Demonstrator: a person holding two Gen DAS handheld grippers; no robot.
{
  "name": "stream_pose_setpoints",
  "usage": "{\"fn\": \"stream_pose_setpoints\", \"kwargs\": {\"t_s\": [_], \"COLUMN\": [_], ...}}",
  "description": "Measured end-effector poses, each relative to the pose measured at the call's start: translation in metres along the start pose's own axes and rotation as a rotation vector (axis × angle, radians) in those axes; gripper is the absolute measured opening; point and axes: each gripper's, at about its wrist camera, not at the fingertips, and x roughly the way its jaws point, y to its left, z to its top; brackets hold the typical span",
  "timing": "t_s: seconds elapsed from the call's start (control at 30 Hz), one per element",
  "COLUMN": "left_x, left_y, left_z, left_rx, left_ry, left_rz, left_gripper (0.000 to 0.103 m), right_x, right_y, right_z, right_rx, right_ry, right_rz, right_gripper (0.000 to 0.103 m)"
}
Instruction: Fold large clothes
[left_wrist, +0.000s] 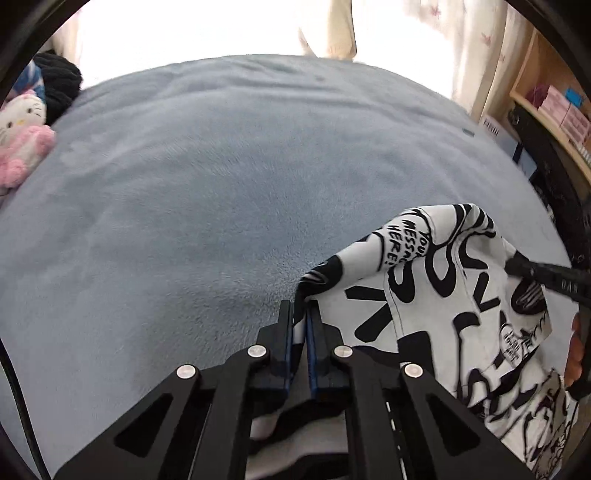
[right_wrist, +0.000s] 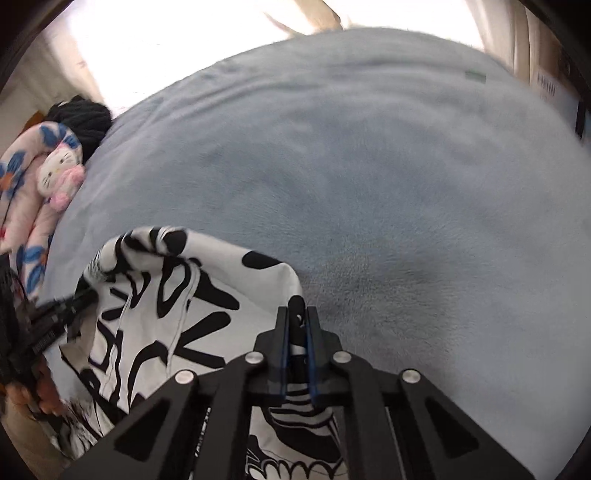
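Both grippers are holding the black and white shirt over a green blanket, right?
Not quite: the blanket is grey-blue, not green, as the left wrist view shows. The left gripper and right gripper do both hold the black and white shirt.

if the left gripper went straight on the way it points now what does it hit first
Probably the blue-grey blanket. The left gripper, shut on an edge of the black-and-white printed garment, points over open blanket; nothing else shows ahead, though depth is unclear.
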Motion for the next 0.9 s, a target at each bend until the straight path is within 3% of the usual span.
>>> {"fn": "stream_pose_setpoints", "kwargs": {"t_s": [0.2,0.53,0.67,0.73,0.8,0.9], "left_x": [-0.071,-0.2,-0.253,-0.276,-0.288,-0.293], "left_y": [-0.005,-0.008,-0.016,-0.02,-0.028,-0.042], "left_z": [-0.034,-0.12,-0.169,-0.201,-0.233,-0.284], "left_rx": [-0.033,-0.107,-0.115,-0.116,-0.084,-0.043], "left_ry": [-0.061,-0.095,-0.116,-0.127,-0.114,-0.045], "left_rz": [-0.042,-0.168,-0.209,-0.238,-0.24,-0.25], "left_gripper": [0.004,0.003,0.003,0.003,0.003,0.003], "right_x": [-0.079,-0.214,-0.251,-0.27,-0.28,-0.283], "right_y": [0.025,0.049,0.063,0.069,0.071,0.064], "right_z": [-0.041,-0.161,-0.217,-0.256,-0.285,-0.324], "right_rx": [-0.106,-0.197,-0.272,-0.342,-0.383,-0.372], "right_ry": [-0.171,-0.378,-0.428,-0.489,-0.504,-0.423], "right_rz": [0.008,0.007,-0.039,-0.113,-0.171,-0.171], "right_gripper": [0.006,0.006,0.006,0.006,0.006,0.006]}}
